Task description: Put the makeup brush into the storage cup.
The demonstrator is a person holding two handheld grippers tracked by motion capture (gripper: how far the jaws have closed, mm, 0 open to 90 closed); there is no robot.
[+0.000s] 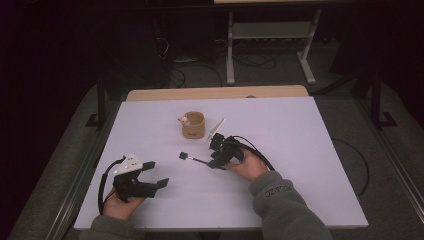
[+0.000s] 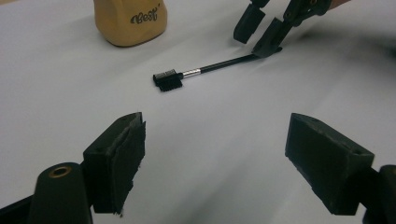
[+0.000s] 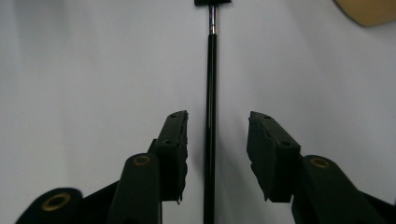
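I am straddling the black brush (image 3: 210,93) handle with the right gripper (image 3: 217,140), jaws apart and not pressing, mid-tabletop (image 1: 300,150) near the tan cup (image 1: 193,125). I am keeping the left gripper (image 2: 212,154) spread wide over bare tabletop near the front edge.

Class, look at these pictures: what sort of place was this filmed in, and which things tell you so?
Probably a lab or workshop recording station: a plain white table, cables on the floor, and a metal stand behind.
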